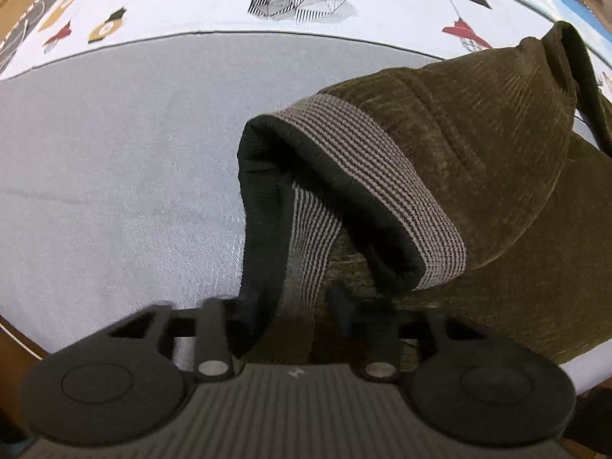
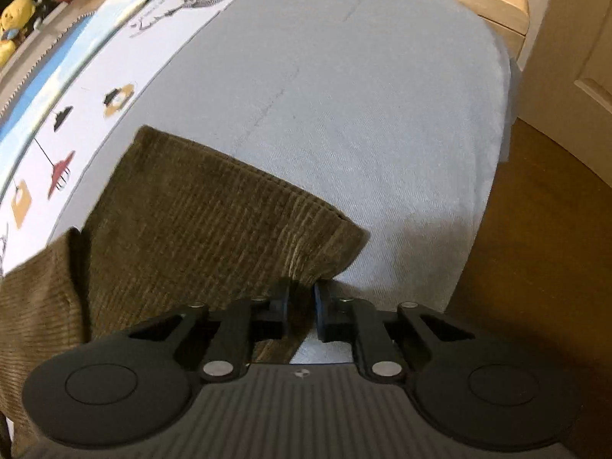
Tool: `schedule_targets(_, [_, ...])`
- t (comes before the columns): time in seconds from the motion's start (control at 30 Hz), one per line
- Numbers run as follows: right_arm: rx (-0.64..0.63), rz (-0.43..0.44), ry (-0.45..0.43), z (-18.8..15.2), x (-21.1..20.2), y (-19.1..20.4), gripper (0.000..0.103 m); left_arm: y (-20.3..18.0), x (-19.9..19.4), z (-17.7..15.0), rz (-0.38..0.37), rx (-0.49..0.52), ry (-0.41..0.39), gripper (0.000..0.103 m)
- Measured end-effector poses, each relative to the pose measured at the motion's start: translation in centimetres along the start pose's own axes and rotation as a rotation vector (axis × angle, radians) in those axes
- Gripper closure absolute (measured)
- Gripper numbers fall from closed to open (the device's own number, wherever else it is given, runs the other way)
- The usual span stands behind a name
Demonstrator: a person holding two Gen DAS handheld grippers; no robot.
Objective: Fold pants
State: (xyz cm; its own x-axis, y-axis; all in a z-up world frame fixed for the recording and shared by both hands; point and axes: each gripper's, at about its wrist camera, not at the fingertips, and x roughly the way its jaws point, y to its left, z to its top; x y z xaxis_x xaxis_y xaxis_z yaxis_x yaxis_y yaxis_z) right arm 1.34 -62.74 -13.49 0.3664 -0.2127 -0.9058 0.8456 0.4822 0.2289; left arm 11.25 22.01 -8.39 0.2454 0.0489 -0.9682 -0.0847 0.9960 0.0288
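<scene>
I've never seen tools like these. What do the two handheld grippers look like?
Both look alike. The left gripper and right gripper are matte black plastic, with a ribbed grey body, two round discs at the sides, hinged link arms with silver pivot pins, and a small white logo. The right one's jaws carry blue pads. No cables or sleeves show.

Olive corduroy pants [image 1: 478, 160] lie on grey bedding; striped-lined waistband gapes open, one edge lifted. Leg hem [image 2: 237, 210] raised off the bed.

Soft indoor light; edges bowed, perhaps slightly blurred.
</scene>
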Motion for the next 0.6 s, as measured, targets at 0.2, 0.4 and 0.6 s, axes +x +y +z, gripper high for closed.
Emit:
schedule_targets(0.2, [0.034, -0.032, -0.082, 0.0, -2.0, -0.8, 0.097, -0.1, -1.7, -0.8, -0.026, 0.044, -0.022, 0.094])
schedule_targets(0.4, [0.012, -0.113, -0.018, -0.1, -1.1, -1.0, 0.096, -0.5, -1.9, -1.0, -0.019, 0.085, -0.002, 0.089])
schedule_targets(0.6, [-0.117, -0.192, -0.195, 0.1, -4.3, 0.7, 0.088, -0.8, -6.4, -0.5, -0.049, 0.063, -0.245, 0.082])
